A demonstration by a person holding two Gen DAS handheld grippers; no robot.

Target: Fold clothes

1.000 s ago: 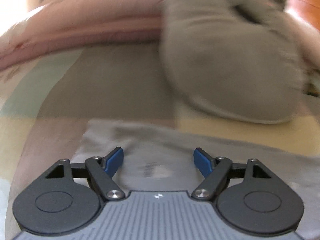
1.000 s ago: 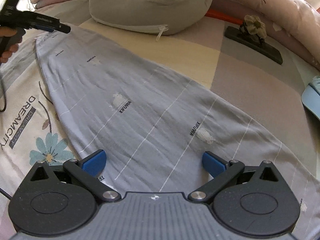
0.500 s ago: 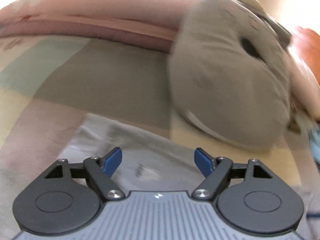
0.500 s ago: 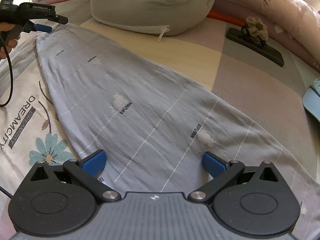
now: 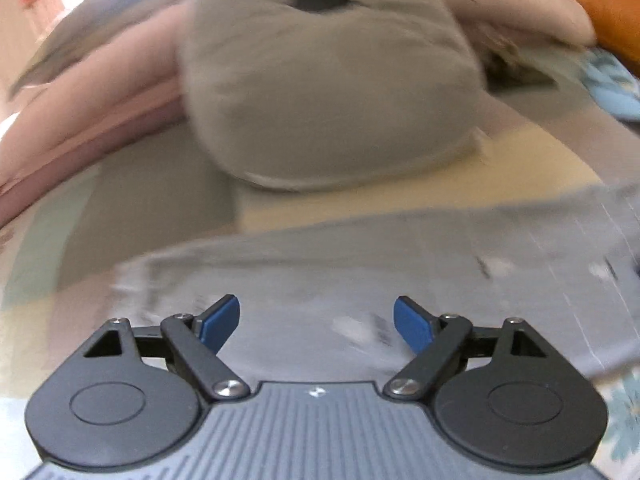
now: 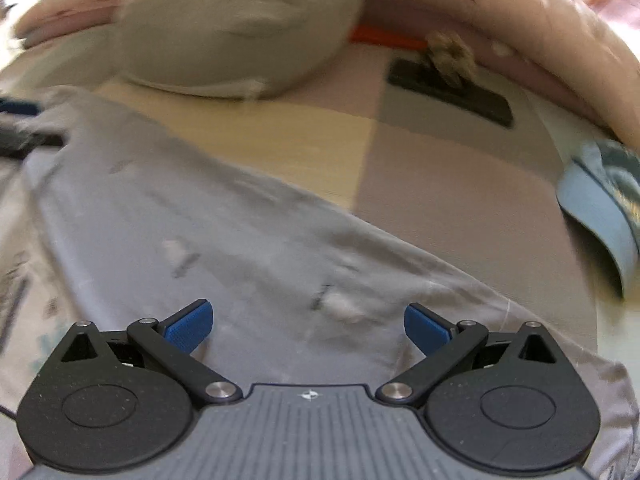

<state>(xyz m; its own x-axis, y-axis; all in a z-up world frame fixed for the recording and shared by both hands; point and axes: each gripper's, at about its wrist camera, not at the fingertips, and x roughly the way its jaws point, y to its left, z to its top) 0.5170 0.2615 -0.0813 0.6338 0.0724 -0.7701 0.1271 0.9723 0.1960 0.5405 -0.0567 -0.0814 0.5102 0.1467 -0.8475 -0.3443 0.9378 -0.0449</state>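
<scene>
one grey garment (image 6: pixel 224 216), one pillow (image 5: pixel 332 92)

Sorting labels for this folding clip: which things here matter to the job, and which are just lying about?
Job: grey garment; left gripper, jaws opening, nothing between them; right gripper, open.

Lying about: grey pillow; pink bolster; black stand; blue cap.
</scene>
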